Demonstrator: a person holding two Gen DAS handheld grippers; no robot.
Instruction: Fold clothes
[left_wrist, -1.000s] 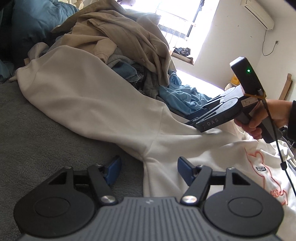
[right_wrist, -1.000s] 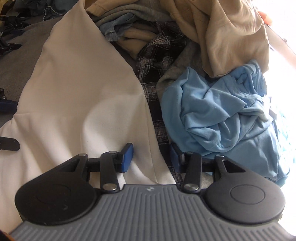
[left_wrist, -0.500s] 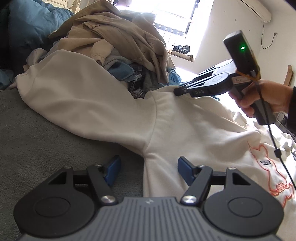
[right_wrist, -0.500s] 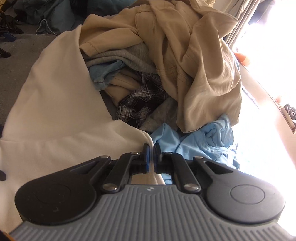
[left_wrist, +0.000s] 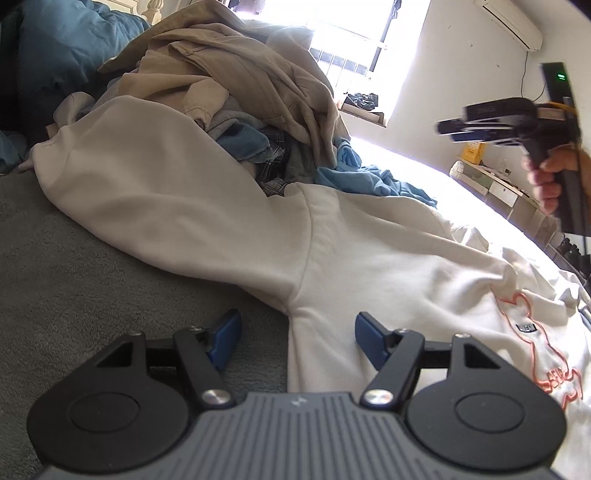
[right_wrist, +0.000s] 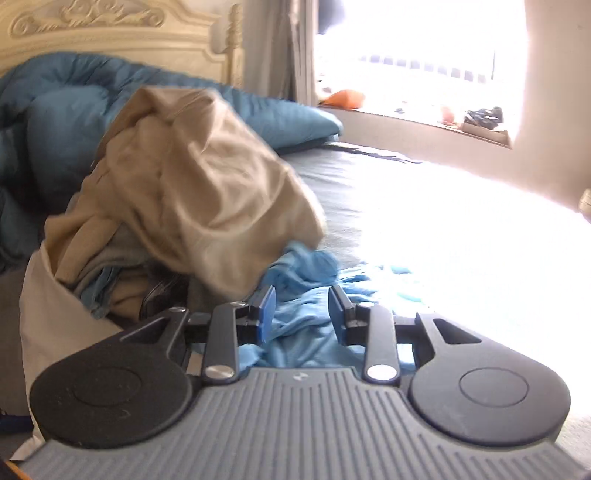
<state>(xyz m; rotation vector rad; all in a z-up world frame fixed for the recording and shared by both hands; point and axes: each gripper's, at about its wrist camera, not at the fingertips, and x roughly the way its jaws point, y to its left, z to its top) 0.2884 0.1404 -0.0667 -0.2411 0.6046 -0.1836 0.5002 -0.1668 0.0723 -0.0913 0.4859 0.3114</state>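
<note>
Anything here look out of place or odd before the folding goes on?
The white sweatshirt lies rumpled: its sleeve trails onto the unsorted clothes pile, not flat. The right gripper, jaws just reopened, holds nothing.

No lettering is legible: a small black label (left_wrist: 526, 327) and orange print (left_wrist: 560, 376) on the white sweatshirt (left_wrist: 369, 258), right of the left gripper (left_wrist: 293, 332), stay unreadable.

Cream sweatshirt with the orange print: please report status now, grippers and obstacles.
Left gripper open, low over cream sweatshirt. Right gripper jaws just opening, empty, lifted clear. Sweatshirt spread on grey bed cover, unfolded. Heap of beige and blue clothes lies on its sleeve.
</note>
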